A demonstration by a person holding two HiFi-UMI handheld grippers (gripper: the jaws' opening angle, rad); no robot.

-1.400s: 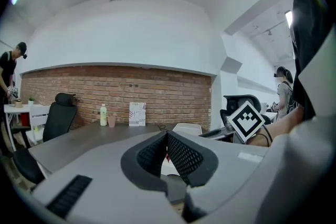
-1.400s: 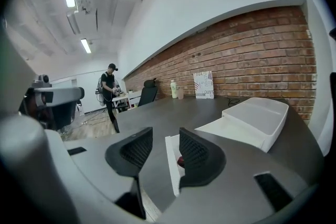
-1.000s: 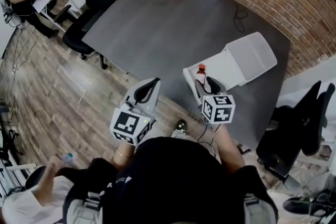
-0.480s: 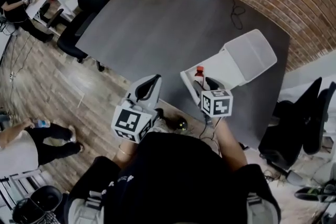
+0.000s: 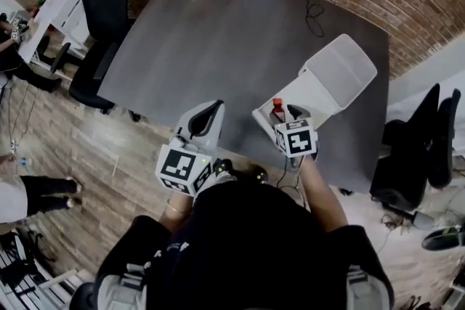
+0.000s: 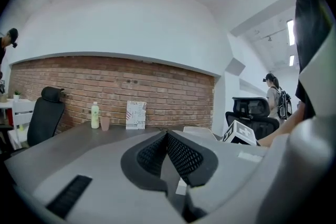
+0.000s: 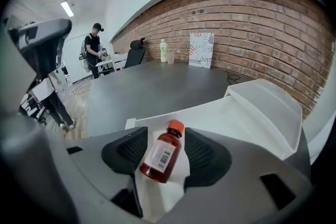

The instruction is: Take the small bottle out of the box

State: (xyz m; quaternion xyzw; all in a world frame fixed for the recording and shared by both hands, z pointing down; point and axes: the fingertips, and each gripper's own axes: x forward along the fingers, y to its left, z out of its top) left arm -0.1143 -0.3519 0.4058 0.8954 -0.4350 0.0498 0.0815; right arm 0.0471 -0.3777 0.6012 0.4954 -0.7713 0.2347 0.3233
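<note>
- Since the earlier frame, the right gripper (image 7: 165, 145) has been lowered over the box (image 7: 247, 113), and its jaws have just been opened wide.
- Between them the small bottle (image 7: 160, 159) is seen lying inside the box, not yet gripped.
- Gripping and lifting out are judged still to be done.
- The left gripper (image 6: 167, 139) is held closed and empty, apart from the box.
</note>
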